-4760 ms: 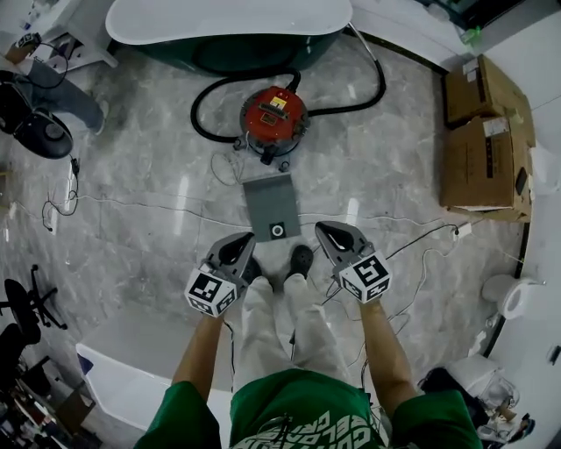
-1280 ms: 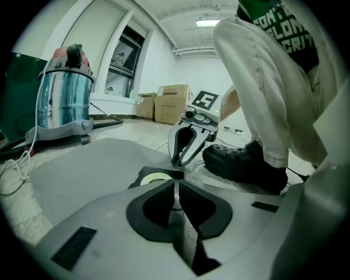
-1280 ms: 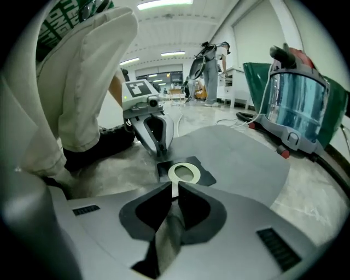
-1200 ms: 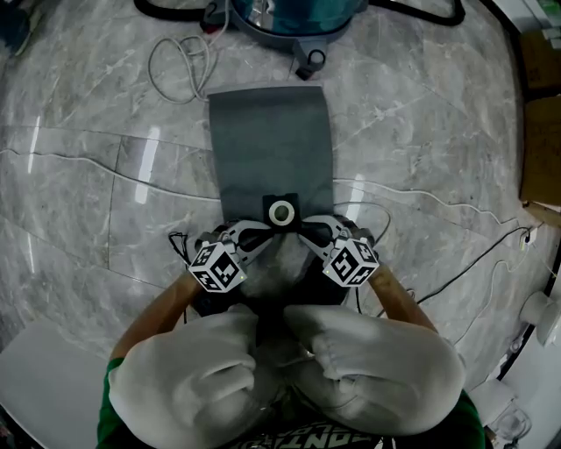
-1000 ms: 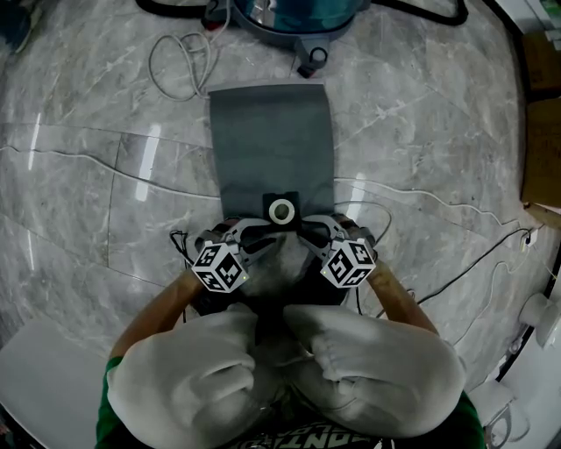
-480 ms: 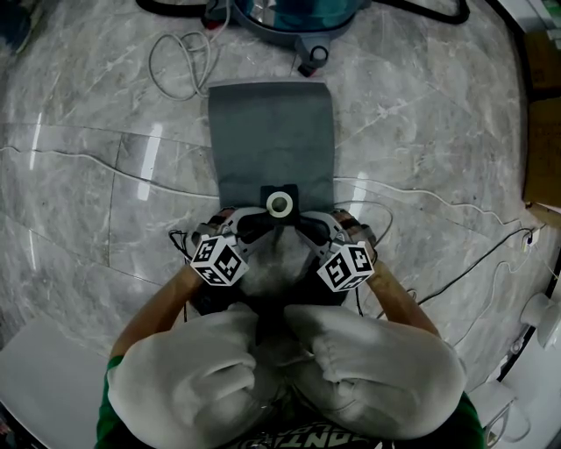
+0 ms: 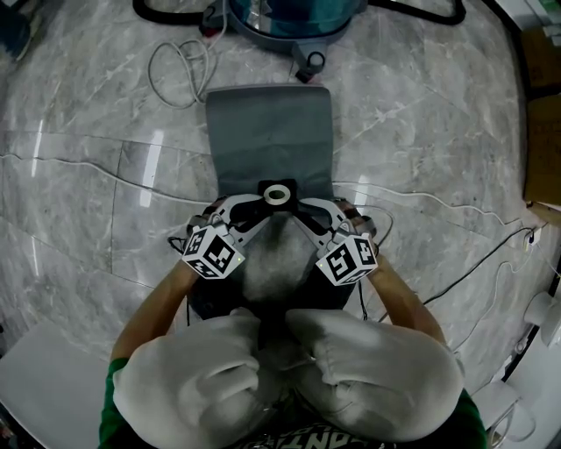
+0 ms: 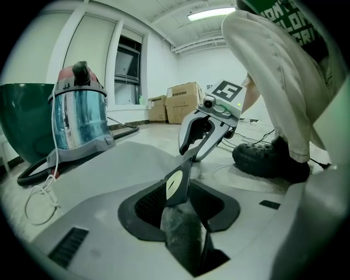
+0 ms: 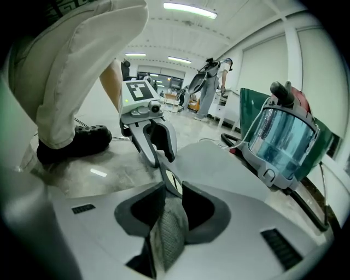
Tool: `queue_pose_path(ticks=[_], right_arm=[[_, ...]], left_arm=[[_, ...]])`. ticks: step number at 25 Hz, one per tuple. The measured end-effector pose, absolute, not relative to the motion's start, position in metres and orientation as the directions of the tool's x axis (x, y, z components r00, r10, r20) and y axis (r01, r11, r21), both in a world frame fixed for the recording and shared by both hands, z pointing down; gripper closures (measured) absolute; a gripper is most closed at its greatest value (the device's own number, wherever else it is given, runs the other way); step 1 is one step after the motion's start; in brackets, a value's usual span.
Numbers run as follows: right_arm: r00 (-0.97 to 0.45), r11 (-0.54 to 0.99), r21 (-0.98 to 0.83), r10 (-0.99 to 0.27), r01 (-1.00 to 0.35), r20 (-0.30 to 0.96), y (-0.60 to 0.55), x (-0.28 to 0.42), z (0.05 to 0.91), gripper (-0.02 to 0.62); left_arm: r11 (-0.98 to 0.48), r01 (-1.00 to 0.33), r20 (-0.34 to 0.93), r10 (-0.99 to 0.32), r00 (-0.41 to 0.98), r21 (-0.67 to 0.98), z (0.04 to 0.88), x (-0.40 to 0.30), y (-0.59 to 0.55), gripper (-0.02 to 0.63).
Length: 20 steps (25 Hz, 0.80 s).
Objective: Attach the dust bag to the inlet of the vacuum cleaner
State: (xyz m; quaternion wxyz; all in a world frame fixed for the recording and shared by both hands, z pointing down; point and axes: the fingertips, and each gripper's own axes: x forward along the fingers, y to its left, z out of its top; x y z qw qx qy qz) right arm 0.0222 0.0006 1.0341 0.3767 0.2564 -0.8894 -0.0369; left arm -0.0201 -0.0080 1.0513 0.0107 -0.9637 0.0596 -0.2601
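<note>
The grey dust bag point(image 7: 269, 131) lies flat on the marble floor, its far end toward the vacuum cleaner point(image 7: 289, 13). Its black collar with the white ring point(image 7: 278, 194) is lifted off the floor at the near end. My left gripper point(image 7: 241, 207) is shut on the bag's cloth just left of the collar; its jaws have just been opening a little, with the cloth still between them. My right gripper point(image 7: 314, 208) is shut on the cloth on the other side. In the left gripper view the collar point(image 8: 176, 184) stands on edge. The vacuum point(image 9: 284, 141) stands apart.
A coiled white cord point(image 7: 180, 74) and a black hose point(image 7: 166, 10) lie by the vacuum. Cardboard boxes point(image 7: 543, 131) stand at the right, and thin cables point(image 7: 456, 254) cross the floor. My knees point(image 7: 289, 368) fill the near edge. People point(image 9: 210, 87) stand far back.
Both grippers have moved away from my knees toward the vacuum and risen, taking the collar end with them. The collar now stands up from the floor.
</note>
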Motion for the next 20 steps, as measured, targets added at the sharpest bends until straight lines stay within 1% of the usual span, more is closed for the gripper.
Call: queue_pose_path(ticks=[5,8,16,20], right_arm=[[-0.570,0.858,0.292,-0.502,-0.422,0.651,-0.019,0.021,1.034,0.522],[-0.573,0.853,0.298,-0.512,-0.429,0.640,-0.030,0.020,1.030,0.563],[-0.591,0.849,0.281,-0.516,-0.448,0.620,-0.058,0.025,1.020,0.571],[-0.604,0.855,0.255,-0.503,-0.451,0.618,-0.066,0.026,1.020,0.571]], left_arm=[[-0.988,-0.144,0.506,-0.156,0.848,-0.062,1.047,-0.018,-0.031,0.476],[-0.982,-0.165,0.496,-0.191,0.847,-0.096,1.039,-0.019,-0.043,0.476],[-0.974,-0.184,0.508,-0.225,0.832,-0.131,1.029,-0.027,-0.074,0.478],[-0.980,-0.168,0.519,-0.200,0.831,-0.108,1.032,-0.025,-0.078,0.517]])
